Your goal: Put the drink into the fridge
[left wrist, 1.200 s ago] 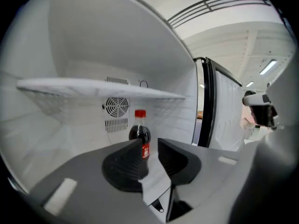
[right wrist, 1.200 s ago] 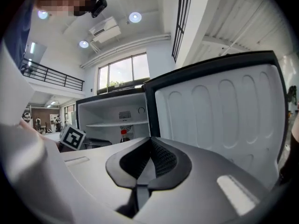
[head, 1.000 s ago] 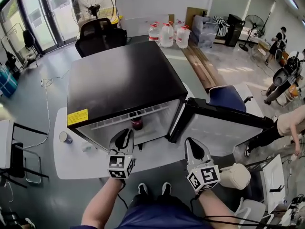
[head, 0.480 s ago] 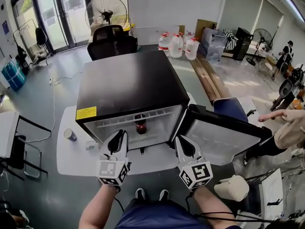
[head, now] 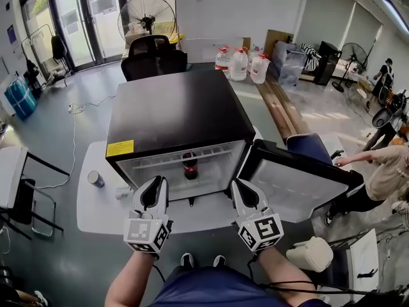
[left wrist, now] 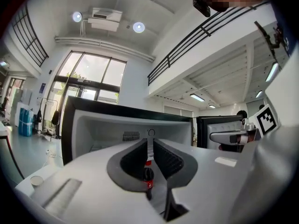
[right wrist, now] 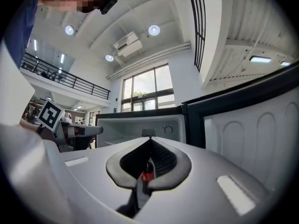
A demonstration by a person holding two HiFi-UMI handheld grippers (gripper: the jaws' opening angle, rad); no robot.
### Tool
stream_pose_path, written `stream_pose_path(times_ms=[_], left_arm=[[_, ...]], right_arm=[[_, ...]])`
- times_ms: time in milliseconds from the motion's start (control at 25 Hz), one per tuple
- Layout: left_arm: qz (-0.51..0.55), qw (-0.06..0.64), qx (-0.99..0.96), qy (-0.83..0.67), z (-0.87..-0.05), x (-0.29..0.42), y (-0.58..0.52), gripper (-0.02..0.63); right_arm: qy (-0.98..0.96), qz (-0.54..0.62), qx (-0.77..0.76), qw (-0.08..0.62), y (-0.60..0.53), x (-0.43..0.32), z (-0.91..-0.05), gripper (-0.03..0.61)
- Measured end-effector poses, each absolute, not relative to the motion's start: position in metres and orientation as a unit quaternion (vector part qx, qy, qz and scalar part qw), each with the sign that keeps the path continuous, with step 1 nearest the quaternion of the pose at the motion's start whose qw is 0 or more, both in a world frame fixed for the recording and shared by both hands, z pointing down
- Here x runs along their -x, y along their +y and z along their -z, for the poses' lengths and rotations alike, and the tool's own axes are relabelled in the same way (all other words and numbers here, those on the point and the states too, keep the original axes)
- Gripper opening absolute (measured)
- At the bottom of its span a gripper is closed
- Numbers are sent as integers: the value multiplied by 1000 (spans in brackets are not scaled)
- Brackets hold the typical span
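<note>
A black mini fridge (head: pixel 172 110) stands on a white table (head: pixel 96 213) with its door (head: pixel 300 187) swung open to the right. The drink, a dark cola bottle (head: pixel 190 165) with a red label, stands upright on the fridge's white floor near the front. My left gripper (head: pixel 158 183) is in front of the opening, left of the bottle, shut and empty. Below the door's hinge side, my right gripper (head: pixel 238 185) is also shut and empty. Both gripper views look past closed jaws at the bottle (left wrist: pixel 148 177) (right wrist: pixel 146 174) inside the fridge.
A small cup (head: pixel 95 178) stands on the table left of the fridge. Behind the fridge are a black office chair (head: pixel 153 53), a floor fan (head: pixel 149 11) and several water jugs (head: pixel 241 62). A beige bag (head: pixel 310 253) lies at the right, and a person (head: pixel 383 171) leans in beyond the door.
Both grippers have drawn back a little from the fridge opening. The bottle stays standing inside. The person at the right has leaned further in.
</note>
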State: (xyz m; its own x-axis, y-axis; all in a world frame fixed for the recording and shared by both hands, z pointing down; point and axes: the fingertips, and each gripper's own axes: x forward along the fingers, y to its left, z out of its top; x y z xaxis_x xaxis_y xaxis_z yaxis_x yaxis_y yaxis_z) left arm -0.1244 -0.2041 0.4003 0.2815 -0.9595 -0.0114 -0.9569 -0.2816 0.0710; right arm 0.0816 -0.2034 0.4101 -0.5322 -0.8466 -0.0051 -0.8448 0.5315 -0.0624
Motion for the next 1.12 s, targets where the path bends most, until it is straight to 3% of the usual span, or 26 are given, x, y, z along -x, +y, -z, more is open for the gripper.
stream_pose_path(times_ms=[1120], left_arm=[[45,48,-804,-591,-404,128,-212,43]], right_arm=[[875,29,484,17,-205,-69,-406,3]])
